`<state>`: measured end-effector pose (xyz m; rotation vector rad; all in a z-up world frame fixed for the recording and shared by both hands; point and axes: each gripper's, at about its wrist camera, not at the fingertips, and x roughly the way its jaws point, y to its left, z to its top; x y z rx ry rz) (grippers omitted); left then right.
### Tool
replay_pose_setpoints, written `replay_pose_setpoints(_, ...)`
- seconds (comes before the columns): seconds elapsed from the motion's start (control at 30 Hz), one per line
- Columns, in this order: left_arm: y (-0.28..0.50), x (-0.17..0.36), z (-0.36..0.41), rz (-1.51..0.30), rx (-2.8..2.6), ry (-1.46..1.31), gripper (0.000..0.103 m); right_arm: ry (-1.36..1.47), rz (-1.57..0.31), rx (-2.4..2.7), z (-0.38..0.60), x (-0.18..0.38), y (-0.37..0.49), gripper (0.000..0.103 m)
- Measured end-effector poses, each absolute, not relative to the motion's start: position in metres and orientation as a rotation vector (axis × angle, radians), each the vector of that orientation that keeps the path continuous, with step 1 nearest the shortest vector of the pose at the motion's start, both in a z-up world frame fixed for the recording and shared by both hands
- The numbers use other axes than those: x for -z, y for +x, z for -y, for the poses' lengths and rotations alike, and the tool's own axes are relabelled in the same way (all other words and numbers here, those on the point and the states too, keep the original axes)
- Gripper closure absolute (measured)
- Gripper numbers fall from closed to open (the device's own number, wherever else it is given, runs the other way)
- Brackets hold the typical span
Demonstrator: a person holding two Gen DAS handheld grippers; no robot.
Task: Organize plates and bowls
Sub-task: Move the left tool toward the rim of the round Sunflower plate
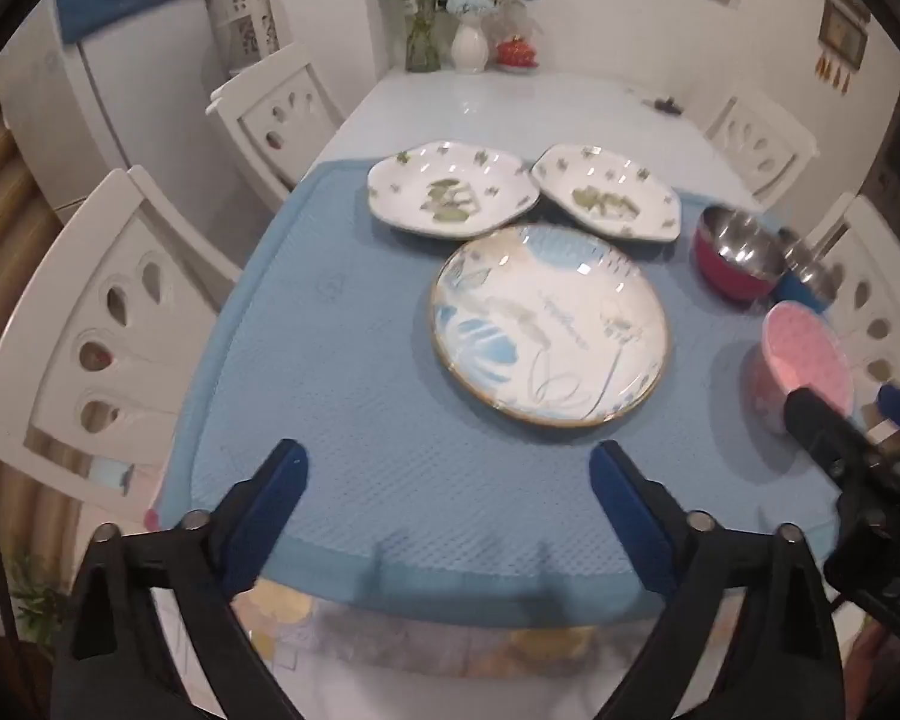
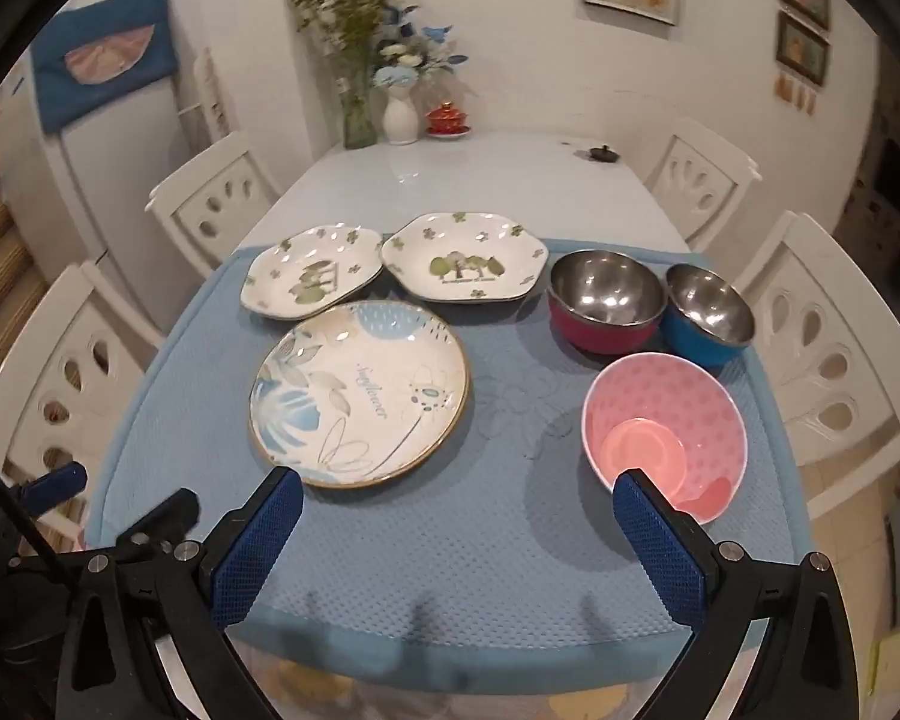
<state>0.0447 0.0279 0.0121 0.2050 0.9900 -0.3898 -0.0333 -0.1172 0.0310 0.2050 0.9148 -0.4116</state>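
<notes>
So from the left wrist cam, the left gripper (image 1: 447, 474) has its jaws spread wide with nothing between them, hovering over the near edge of the blue mat (image 1: 342, 396). Ahead sits the round blue-leaf plate (image 1: 549, 324) around the middle of the mat, with two white hexagonal plates (image 1: 453, 189) (image 1: 609, 192) side by side along the far edge, the rims looking like they touch or just overlap. The red steel bowl (image 1: 738, 255) and a pink bowl (image 1: 807, 360) are over by the right edge, with the right gripper poking in just beside the pink one. Switching to the right wrist cam: the right gripper (image 2: 456, 495) is also wide open and empty, its right finger in front of the pink bowl's near rim, can't tell if it touches. The blue steel bowl (image 2: 708, 315) sits at the far right corner, touching the red one. Progress-wise, looks like basically nothing is stacked yet; all three plates and three bowls lie separately, so the whole sorting job is still ahead.
</notes>
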Motion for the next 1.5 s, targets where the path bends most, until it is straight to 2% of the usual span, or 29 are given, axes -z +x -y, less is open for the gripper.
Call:
replay_pose_setpoints(0.23, 0.066, -0.012, -0.03, -0.974, 0.412, 0.138, 0.01, 0.229, -0.892, 0.49, 0.116, -0.035, -0.032, 0.0)
replay_pose_setpoints(0.5, 0.076, -0.02, -0.03, -0.873, 0.384, 0.241, 0.01, 0.216, -0.916, 0.513, 0.108, -0.025, -0.016, 0.0)
replay_pose_setpoints(1.5, 0.139, 0.01, -0.035, -0.952, 0.467, 0.217, 0.01, 0.243, -0.982, 0.535, 0.103, 0.003, 0.036, 0.0)
